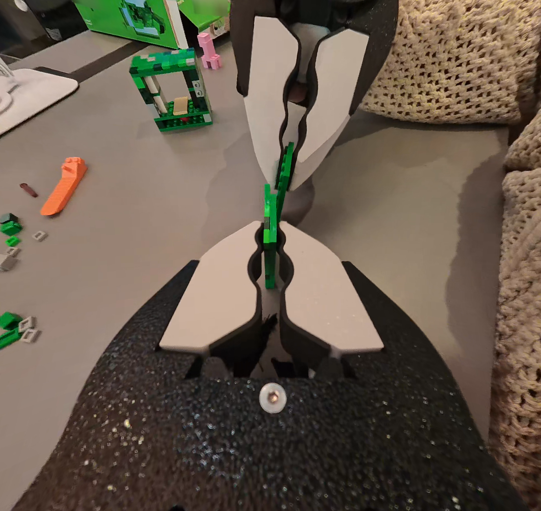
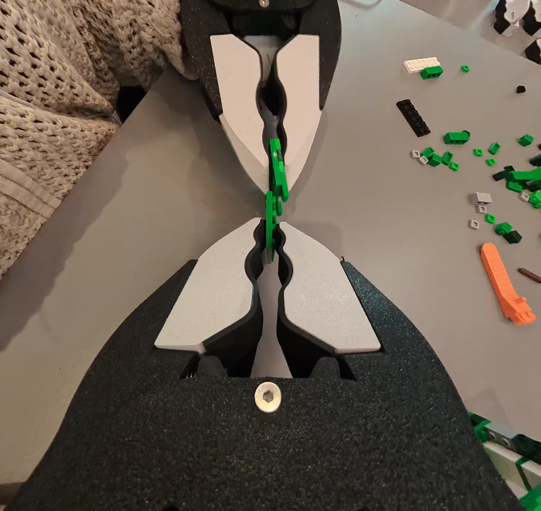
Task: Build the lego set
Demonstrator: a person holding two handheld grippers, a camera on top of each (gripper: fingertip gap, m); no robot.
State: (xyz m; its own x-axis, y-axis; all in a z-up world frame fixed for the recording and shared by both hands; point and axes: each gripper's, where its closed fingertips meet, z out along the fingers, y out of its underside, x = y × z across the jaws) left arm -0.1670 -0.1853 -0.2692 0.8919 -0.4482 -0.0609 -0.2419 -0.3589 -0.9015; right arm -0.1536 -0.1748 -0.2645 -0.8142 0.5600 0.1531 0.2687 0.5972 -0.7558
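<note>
In the left wrist view my left gripper [image 1: 270,226] is shut on a flat green plate assembly [image 1: 270,245] held on edge above the grey table [image 1: 131,257]. My right gripper [image 1: 282,185] comes in from the far side, tip to tip, and is shut on a second green plate [image 1: 286,166]. The two plates overlap and touch between the tips. The right wrist view shows the same meeting: the right gripper [image 2: 270,221] is shut on its plate [image 2: 270,233], and the left gripper [image 2: 275,185] is shut on the other plate [image 2: 278,169].
A part-built green frame model [image 1: 171,90], a pink figure [image 1: 209,52] and the green set box [image 1: 137,14] stand at the back left. An orange brick separator [image 2: 503,286], a black plate [image 2: 412,118] and several loose bricks [image 2: 518,175] lie at the right. Knitted sleeves [image 1: 453,43] border the table. The tips of both grippers are at nearly the same place.
</note>
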